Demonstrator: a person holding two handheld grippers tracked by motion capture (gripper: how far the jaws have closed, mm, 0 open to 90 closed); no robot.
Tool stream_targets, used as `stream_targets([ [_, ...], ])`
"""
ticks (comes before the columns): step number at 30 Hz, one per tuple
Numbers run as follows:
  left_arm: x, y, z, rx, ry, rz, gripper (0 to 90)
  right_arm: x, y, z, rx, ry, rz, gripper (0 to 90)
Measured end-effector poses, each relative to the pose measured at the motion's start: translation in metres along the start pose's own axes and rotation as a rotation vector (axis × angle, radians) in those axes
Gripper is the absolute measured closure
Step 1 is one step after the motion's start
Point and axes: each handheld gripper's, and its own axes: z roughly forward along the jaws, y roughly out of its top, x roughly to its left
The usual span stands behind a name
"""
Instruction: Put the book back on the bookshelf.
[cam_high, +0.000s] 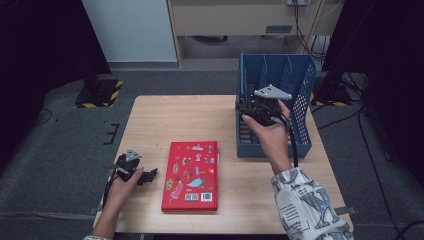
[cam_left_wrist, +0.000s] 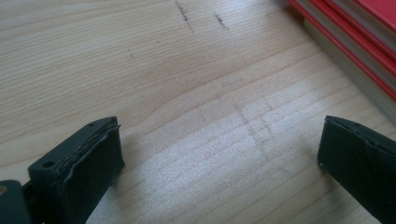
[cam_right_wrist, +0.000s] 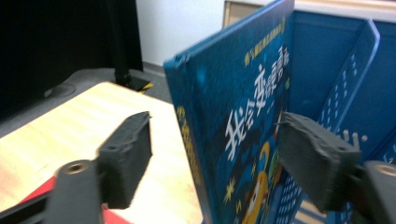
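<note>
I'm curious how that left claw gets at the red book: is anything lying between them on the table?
Nothing visible. The left gripper sits open just left of the red book, and its own view shows bare wooden table up to the book's edge.

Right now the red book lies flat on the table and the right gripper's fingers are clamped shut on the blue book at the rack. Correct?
Not quite: the right gripper view shows the right gripper open, its fingers straddling the blue book without clamping. The red book does lie flat.

large white chinese characters, "我会变" among them, are showing on the cover of the upright glossy blue hardcover book (cam_right_wrist: 243, 121).
</note>
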Motion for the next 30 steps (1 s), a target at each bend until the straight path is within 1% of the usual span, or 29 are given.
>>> stream_targets([
  [1, 0.000, 0.000, 0.000, 0.000, 0.000, 0.000, 0.0, 0.000, -0.001, -0.001, 0.004, -0.002, -0.005, 19.6],
  [3, 0.000, 0.000, 0.000, 0.000, 0.000, 0.000, 0.0, 0.001, -0.005, -0.005, 0.002, 0.021, -0.004, 17.6],
  [6, 0.000, 0.000, 0.000, 0.000, -0.001, 0.000, 0.0, 0.002, -0.012, -0.013, -0.013, 0.042, -0.016, 14.6],
  [9, 0.000, 0.000, 0.000, 0.001, -0.002, 0.002, 0.0, 0.003, -0.022, -0.021, -0.009, 0.070, -0.025, 14.1],
  [11, 0.000, 0.000, 0.000, 0.000, -0.002, 0.000, 0.0, 0.005, -0.030, -0.030, -0.026, 0.063, -0.055, 14.6],
  [12, 0.000, 0.000, 0.000, -0.002, -0.001, -0.004, 0.0, 0.006, -0.035, -0.034, -0.028, 0.069, -0.062, 14.2],
  [14, 0.000, 0.001, 0.001, -0.004, -0.003, -0.004, 0.0, 0.006, -0.044, -0.040, -0.014, 0.082, -0.079, 12.7],
  [16, 0.001, 0.001, 0.002, -0.005, -0.008, 0.002, 0.0, 0.008, -0.055, -0.045, 0.013, 0.086, -0.100, 12.3],
  [18, 0.001, 0.001, 0.002, -0.004, -0.009, 0.006, 0.0, 0.011, -0.066, -0.047, 0.040, 0.094, -0.089, 10.9],
  [20, 0.001, 0.002, 0.002, -0.002, -0.010, 0.007, 0.0, 0.016, -0.080, -0.050, 0.050, 0.117, -0.087, 10.8],
  [22, 0.001, 0.002, 0.002, -0.002, -0.012, 0.008, 0.0, 0.022, -0.092, -0.052, 0.048, 0.121, -0.094, 11.2],
  [23, 0.001, 0.002, 0.002, -0.003, -0.012, 0.007, 0.0, 0.025, -0.097, -0.052, 0.049, 0.126, -0.106, 11.2],
  [24, 0.001, 0.002, 0.002, -0.004, -0.012, 0.005, 0.0, 0.027, -0.101, -0.051, 0.066, 0.141, -0.110, 10.3],
  [26, 0.001, 0.002, 0.002, -0.004, -0.012, 0.005, 0.0, 0.027, -0.107, -0.051, 0.070, 0.163, -0.072, 10.5],
  [27, 0.001, 0.002, 0.002, -0.004, -0.012, 0.005, 0.0, 0.028, -0.110, -0.050, 0.077, 0.170, -0.064, 10.5],
  [28, 0.001, 0.002, 0.002, -0.004, -0.012, 0.005, 0.0, 0.029, -0.113, -0.049, 0.088, 0.171, -0.066, 10.4],
  [30, 0.001, 0.002, 0.002, -0.004, -0.013, 0.005, 0.0, 0.030, -0.120, -0.046, 0.085, 0.166, -0.063, 11.8],
])
